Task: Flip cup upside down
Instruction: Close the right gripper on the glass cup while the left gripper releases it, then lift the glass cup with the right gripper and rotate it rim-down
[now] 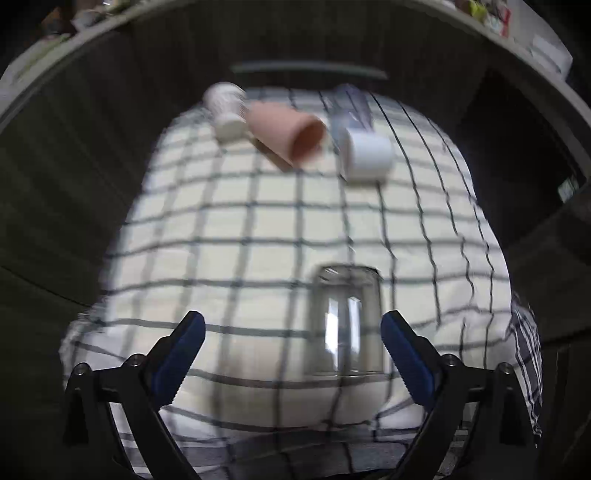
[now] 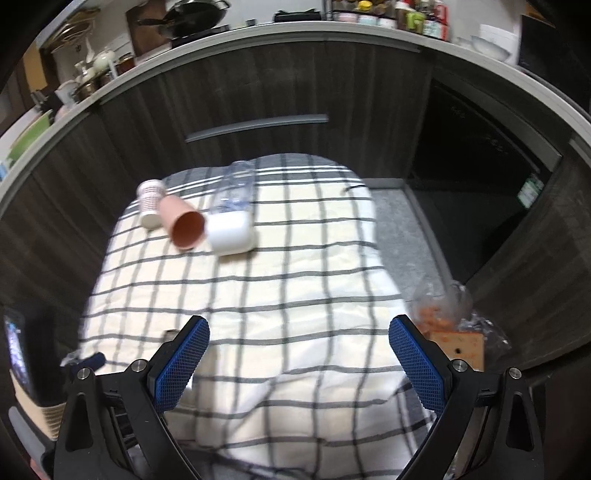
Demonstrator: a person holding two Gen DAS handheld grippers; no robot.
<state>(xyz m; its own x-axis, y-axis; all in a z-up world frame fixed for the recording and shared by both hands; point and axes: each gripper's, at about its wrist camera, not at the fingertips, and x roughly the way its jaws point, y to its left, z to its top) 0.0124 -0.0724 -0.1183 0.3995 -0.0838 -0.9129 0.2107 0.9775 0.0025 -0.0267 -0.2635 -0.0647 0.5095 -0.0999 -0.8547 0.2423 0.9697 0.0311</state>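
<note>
A clear glass cup (image 1: 345, 325) stands upside down on the checked cloth (image 1: 258, 229), just inside the right finger of my left gripper (image 1: 293, 321), which is open and not touching it. At the far end a pink cup (image 1: 286, 131) lies on its side with its mouth toward me, between a white ribbed cup (image 1: 225, 107) and a white cup (image 1: 367, 155). My right gripper (image 2: 299, 328) is open and empty above the near cloth (image 2: 258, 288). The pink cup (image 2: 183, 223), ribbed cup (image 2: 149, 205) and white cup (image 2: 231, 234) lie far ahead of it.
A clear plastic bottle (image 2: 236, 188) lies behind the white cup. Dark cabinet fronts (image 2: 258, 92) with a long handle stand behind the table. A plastic bag with orange contents (image 2: 443, 314) sits on a box at the right. A counter with kitchenware (image 2: 369, 14) runs above.
</note>
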